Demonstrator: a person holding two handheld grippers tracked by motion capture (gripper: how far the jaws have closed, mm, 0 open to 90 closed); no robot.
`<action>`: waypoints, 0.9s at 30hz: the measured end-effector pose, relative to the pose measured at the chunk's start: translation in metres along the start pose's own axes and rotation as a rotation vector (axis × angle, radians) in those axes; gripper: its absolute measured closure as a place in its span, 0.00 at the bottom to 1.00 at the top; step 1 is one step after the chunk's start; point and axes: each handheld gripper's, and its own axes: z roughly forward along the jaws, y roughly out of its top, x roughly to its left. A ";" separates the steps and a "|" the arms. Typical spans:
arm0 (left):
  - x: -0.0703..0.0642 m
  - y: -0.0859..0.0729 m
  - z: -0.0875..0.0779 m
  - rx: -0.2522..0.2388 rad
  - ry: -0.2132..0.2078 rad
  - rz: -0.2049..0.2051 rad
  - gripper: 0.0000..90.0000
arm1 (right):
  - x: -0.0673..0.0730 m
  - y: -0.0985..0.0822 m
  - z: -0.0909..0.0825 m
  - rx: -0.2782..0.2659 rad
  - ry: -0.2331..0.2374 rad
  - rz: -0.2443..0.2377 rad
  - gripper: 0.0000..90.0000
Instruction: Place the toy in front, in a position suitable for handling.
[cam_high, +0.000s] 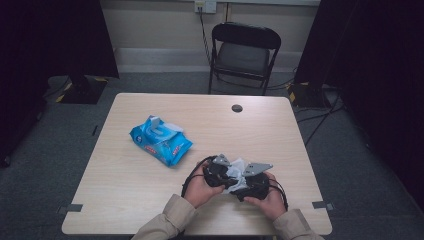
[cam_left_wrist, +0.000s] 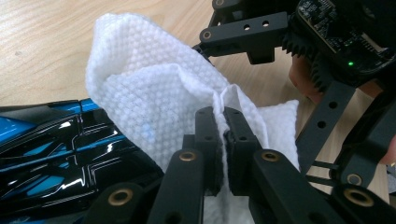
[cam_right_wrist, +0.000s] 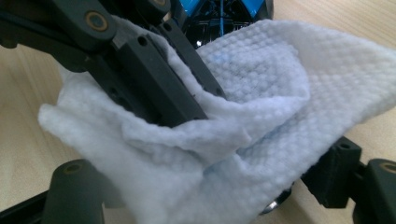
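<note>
A white textured wipe (cam_left_wrist: 149, 88) hangs between my two grippers near the table's front edge. My left gripper (cam_left_wrist: 223, 116) is shut on a fold of it, pads pressed together with the cloth between them. In the right gripper view the wipe (cam_right_wrist: 261, 84) drapes over and between my right gripper (cam_right_wrist: 205, 186), whose jaws stand wide apart at either side without pressing it. The left gripper (cam_right_wrist: 205, 105) comes in there from the upper left. From above, the left gripper (cam_high: 224, 175) and right gripper (cam_high: 251, 183) meet tip to tip around the wipe (cam_high: 239, 166).
A blue pack of wet wipes (cam_high: 161, 140) lies left of centre on the wooden table (cam_high: 270, 130), its flap raised. A black folding chair (cam_high: 243, 52) stands beyond the far edge. A round cable hole (cam_high: 237, 108) sits near the back.
</note>
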 end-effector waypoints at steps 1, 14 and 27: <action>-0.001 0.000 0.000 0.003 0.009 0.005 0.96 | 0.000 0.000 0.000 0.000 0.001 0.000 0.27; -0.003 0.003 -0.001 0.026 0.028 0.028 0.96 | 0.000 0.000 0.000 -0.002 0.001 -0.001 0.28; 0.009 0.001 -0.019 0.049 0.065 0.014 0.96 | 0.000 0.000 0.000 -0.002 0.003 -0.001 0.28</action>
